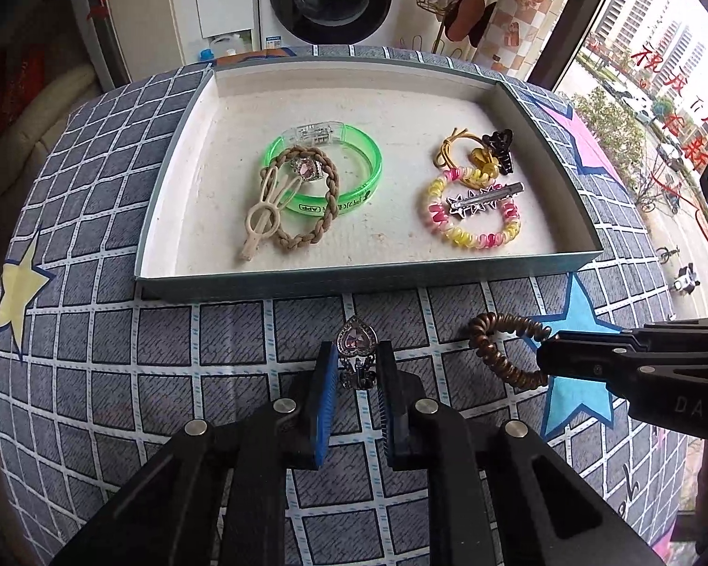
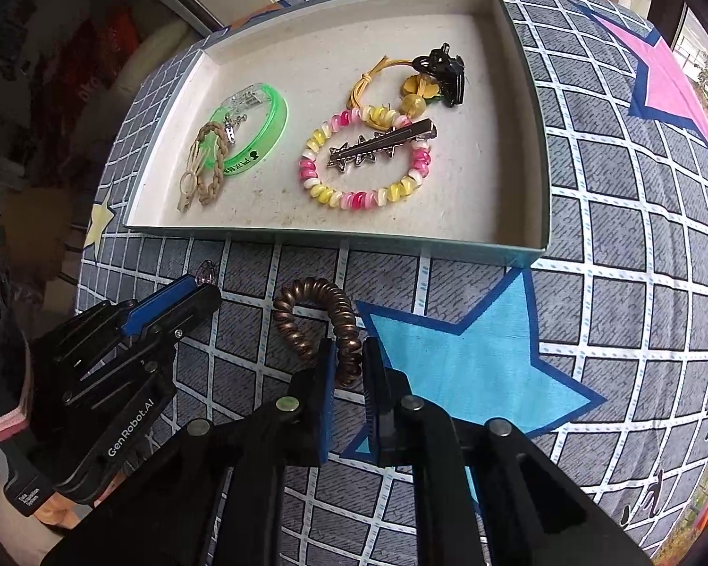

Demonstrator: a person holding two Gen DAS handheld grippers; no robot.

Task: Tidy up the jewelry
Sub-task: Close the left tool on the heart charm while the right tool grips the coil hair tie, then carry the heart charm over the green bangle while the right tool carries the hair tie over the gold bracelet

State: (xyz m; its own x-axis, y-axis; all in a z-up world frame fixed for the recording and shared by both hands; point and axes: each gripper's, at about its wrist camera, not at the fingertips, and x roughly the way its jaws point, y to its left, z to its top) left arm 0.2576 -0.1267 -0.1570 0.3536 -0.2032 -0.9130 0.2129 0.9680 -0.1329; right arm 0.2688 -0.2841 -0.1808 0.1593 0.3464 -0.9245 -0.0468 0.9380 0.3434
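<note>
The left gripper (image 1: 354, 363) fingers grasp a heart ring (image 1: 357, 340) and the right gripper (image 2: 347, 363) fingers grasp a brown coil tie (image 2: 318, 325), both just below the tray (image 1: 335, 278) at frame centre.

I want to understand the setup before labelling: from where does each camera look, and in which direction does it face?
Left wrist: sits on the left gripper, facing forward over the checked cloth toward the tray; its own fingers hold a heart ring; the right gripper enters from the right.
Right wrist: sits on the right gripper, facing the same tray from further right; its fingers grip a brown spiral hair tie; the left gripper shows at left.
Shared: tray, green bangle, pink-yellow spiral tie, star clip, both grippers.
</note>
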